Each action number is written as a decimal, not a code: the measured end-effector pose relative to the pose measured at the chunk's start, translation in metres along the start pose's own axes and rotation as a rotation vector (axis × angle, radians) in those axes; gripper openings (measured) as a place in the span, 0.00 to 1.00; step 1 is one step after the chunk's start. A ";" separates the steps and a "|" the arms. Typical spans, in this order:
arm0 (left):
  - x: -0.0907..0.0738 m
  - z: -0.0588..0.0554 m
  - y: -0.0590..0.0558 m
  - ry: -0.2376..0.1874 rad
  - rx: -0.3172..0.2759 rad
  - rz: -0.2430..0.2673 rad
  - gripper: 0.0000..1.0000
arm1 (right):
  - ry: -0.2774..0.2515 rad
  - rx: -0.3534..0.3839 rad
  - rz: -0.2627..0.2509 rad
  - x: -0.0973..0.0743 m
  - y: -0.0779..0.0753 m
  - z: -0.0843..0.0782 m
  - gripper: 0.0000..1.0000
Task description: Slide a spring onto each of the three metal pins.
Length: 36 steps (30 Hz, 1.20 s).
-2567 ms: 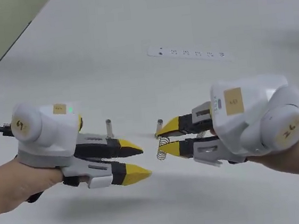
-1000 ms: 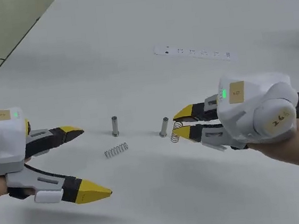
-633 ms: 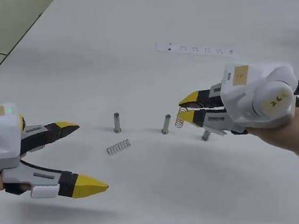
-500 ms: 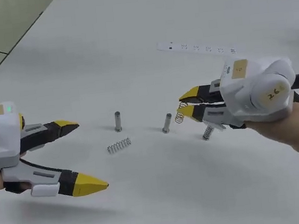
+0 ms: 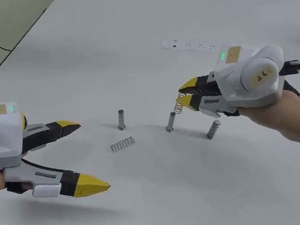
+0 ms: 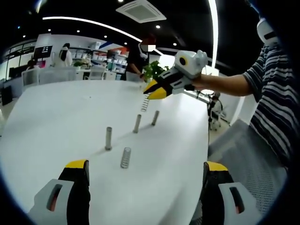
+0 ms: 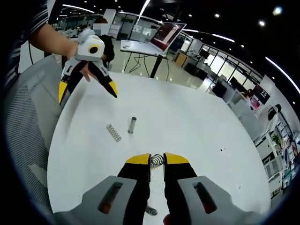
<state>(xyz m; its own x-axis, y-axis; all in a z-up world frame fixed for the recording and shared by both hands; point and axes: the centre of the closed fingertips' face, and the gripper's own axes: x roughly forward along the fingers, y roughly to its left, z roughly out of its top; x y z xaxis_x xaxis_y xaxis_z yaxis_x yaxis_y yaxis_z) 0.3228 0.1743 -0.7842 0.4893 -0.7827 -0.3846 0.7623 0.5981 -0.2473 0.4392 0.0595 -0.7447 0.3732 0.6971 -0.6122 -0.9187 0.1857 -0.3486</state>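
We pinch a spring in the right hand-held gripper beside the middle pin; left hand-held gripper spread wide

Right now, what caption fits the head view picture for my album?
Right gripper holds a spring by the middle pin; the third pin already wears one; left gripper hangs open.

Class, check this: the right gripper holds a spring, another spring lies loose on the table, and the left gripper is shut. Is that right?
One thing is wrong: the left gripper is open, its jaws wide apart, as the head view shows. The rest stands: the right gripper holds a spring, and a loose spring lies on the table.
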 end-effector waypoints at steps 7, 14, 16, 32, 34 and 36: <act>0.000 0.001 0.000 -0.002 -0.001 0.004 0.98 | 0.002 0.007 0.006 0.005 0.002 0.000 0.07; -0.001 0.002 0.001 -0.005 -0.002 0.006 0.98 | 0.011 -0.009 0.015 0.010 0.005 -0.001 0.07; -0.002 0.002 0.001 -0.004 -0.002 0.009 0.98 | 0.015 -0.014 0.017 0.012 0.006 -0.002 0.07; -0.005 0.001 0.001 -0.003 -0.006 0.017 0.98 | 0.083 -0.046 0.061 0.036 0.017 -0.025 0.08; -0.005 0.001 0.001 -0.004 -0.006 0.018 0.98 | 0.094 -0.046 0.064 0.038 0.018 -0.030 0.08; -0.005 0.001 0.001 -0.004 -0.007 0.019 0.98 | 0.099 -0.037 0.066 0.040 0.019 -0.034 0.08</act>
<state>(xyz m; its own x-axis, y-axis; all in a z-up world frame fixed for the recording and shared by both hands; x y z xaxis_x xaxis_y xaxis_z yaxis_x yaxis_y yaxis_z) 0.3219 0.1793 -0.7813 0.5049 -0.7720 -0.3860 0.7502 0.6137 -0.2461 0.4408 0.0675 -0.7995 0.3251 0.6351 -0.7007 -0.9368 0.1153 -0.3302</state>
